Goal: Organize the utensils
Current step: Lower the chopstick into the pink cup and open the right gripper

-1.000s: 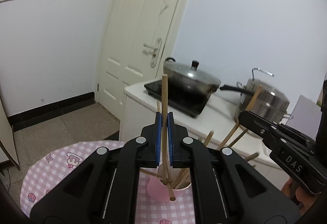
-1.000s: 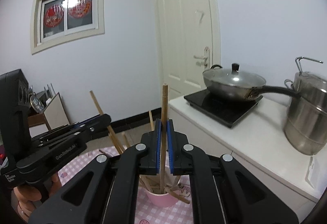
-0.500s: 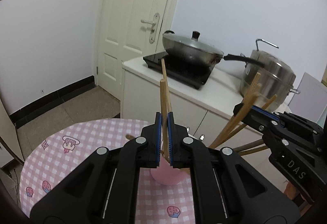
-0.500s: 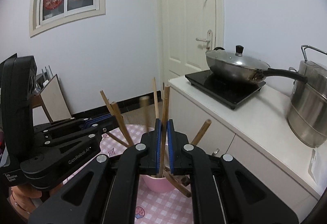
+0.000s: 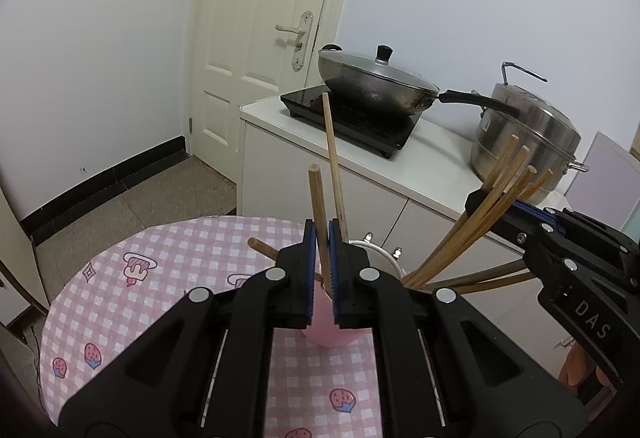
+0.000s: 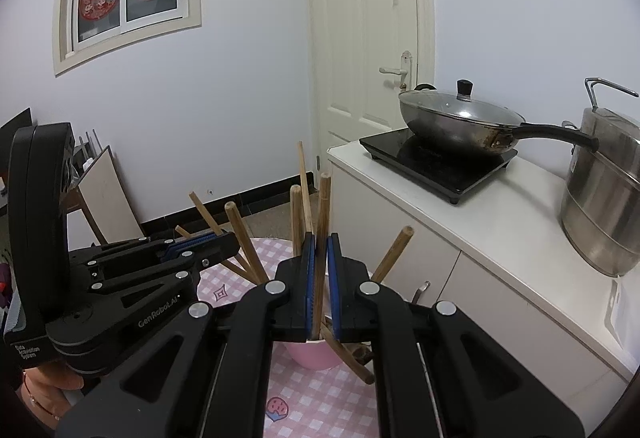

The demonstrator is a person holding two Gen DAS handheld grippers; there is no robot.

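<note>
Clamping one chopstick (image 5: 319, 214) each, both hand-held grippers (image 5: 321, 270) (image 6: 320, 278) crowd the pink cup's (image 5: 326, 326) rim.

Wooden chopsticks (image 5: 460, 238) splayed in pink cup (image 5: 332, 334), cup upright on checked table (image 5: 120, 302)

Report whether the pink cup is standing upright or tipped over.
Upright. The pink cup stands on the checked table, mouth up, with chopsticks fanning out of it.

both grippers lower, chopsticks (image 5: 319, 206) nearer cup (image 5: 326, 326)
</note>
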